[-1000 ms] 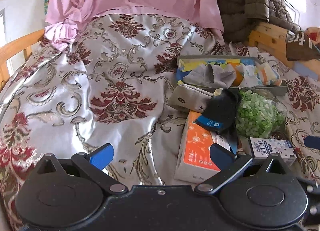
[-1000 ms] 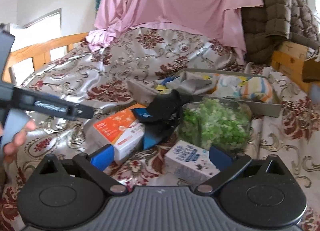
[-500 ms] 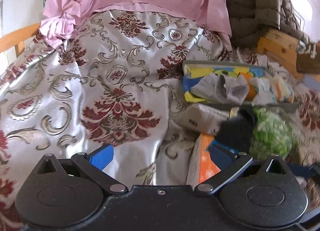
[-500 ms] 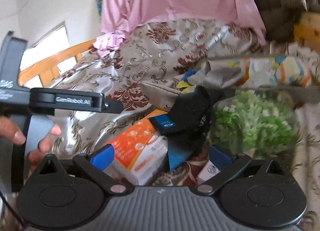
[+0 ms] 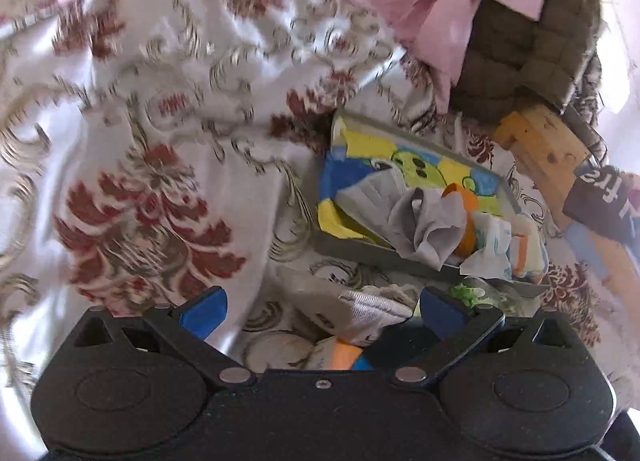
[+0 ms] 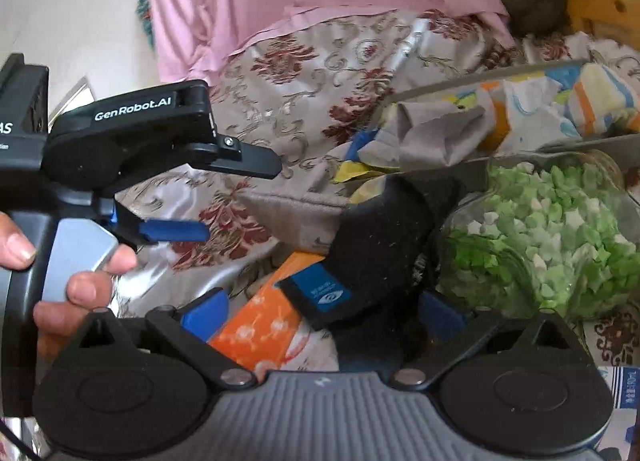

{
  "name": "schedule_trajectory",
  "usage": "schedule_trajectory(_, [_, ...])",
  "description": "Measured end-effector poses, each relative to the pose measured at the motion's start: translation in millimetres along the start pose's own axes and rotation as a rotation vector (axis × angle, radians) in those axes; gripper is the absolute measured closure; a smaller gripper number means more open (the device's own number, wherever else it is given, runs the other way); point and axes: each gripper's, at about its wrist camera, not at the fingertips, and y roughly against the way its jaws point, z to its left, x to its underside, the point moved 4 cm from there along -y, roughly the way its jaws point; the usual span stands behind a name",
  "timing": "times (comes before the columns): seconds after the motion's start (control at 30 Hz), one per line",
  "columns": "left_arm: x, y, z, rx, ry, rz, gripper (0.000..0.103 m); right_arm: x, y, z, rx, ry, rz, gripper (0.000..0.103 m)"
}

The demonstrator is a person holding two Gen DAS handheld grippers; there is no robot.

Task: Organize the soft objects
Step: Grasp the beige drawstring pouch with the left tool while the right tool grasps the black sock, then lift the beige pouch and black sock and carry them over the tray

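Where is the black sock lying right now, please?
In the right wrist view, the black sock lies at centre, draped over the orange box, left of the bag of green bits, just below the tray.

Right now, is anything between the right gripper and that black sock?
Nothing visible blocks it. The right gripper is open, and the black sock lies just ahead between its fingertips, draped over the orange box. The bag of green bits sits beside the sock, not in front.
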Motion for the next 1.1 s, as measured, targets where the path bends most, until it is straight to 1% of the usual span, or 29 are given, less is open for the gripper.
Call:
schedule_trajectory(0.1, [-2,-15,0,0.009,0.044,0.047,0.001,-1,-3,3,-0.014,0.007,0.008,0.000])
schedule_trajectory(0.2, [-5,-27,2,0.012,0.087,0.074,0.001,-1,-4,4,0.028,0.029,0.012,0.000])
schedule_trajectory(0.27, [-6,-32,5,0.014,0.119,0.090,0.001,-4,-6,3,0.054,0.028,0.031,0.000])
schedule_trajectory(0.3, [-7,-35,6,0.015,0.135,0.098,0.002,-5,-7,2,0.066,0.025,0.036,0.000])
schedule_trajectory(0.37, [-10,-44,6,0.012,0.144,0.155,0.008,-8,-8,3,0.066,0.033,0.032,0.000])
schedule_trajectory(0.4, [-11,-47,6,0.016,0.147,0.172,0.013,-10,-9,4,0.073,0.046,0.030,0.000])
schedule_trajectory(0.47, [-14,-49,7,0.023,0.152,0.180,0.014,-14,-12,7,0.094,0.080,0.049,0.000])
schedule_trajectory(0.5, [-15,-50,7,0.032,0.159,0.189,0.014,-15,-13,9,0.090,0.094,0.059,0.000])
schedule_trajectory(0.6, [-17,-58,7,0.093,0.189,0.263,0.015,-16,-18,10,0.090,0.121,0.090,0.000])
schedule_trajectory(0.67, [-16,-64,7,0.108,0.204,0.305,0.016,-15,-20,11,0.097,0.140,0.094,0.000])
schedule_trajectory(0.77, [-14,-71,5,0.137,0.227,0.334,0.016,-14,-21,12,0.077,0.144,0.075,0.001])
schedule_trajectory(0.87, [-13,-77,6,0.153,0.267,0.342,0.019,-14,-19,11,0.065,0.116,0.073,0.009])
schedule_trajectory(0.93, [-14,-79,7,0.156,0.294,0.341,0.026,-12,-20,8,0.046,0.077,0.092,0.009])
schedule_trajectory(0.97, [-14,-80,9,0.157,0.305,0.341,0.028,-11,-21,6,0.034,0.062,0.096,0.009])
schedule_trajectory(1.03, [-15,-80,11,0.161,0.321,0.339,0.036,-10,-21,4,0.025,0.044,0.088,0.009])
schedule_trajectory(1.1, [-15,-82,12,0.167,0.330,0.342,0.042,-10,-21,3,0.011,0.033,0.078,0.009])
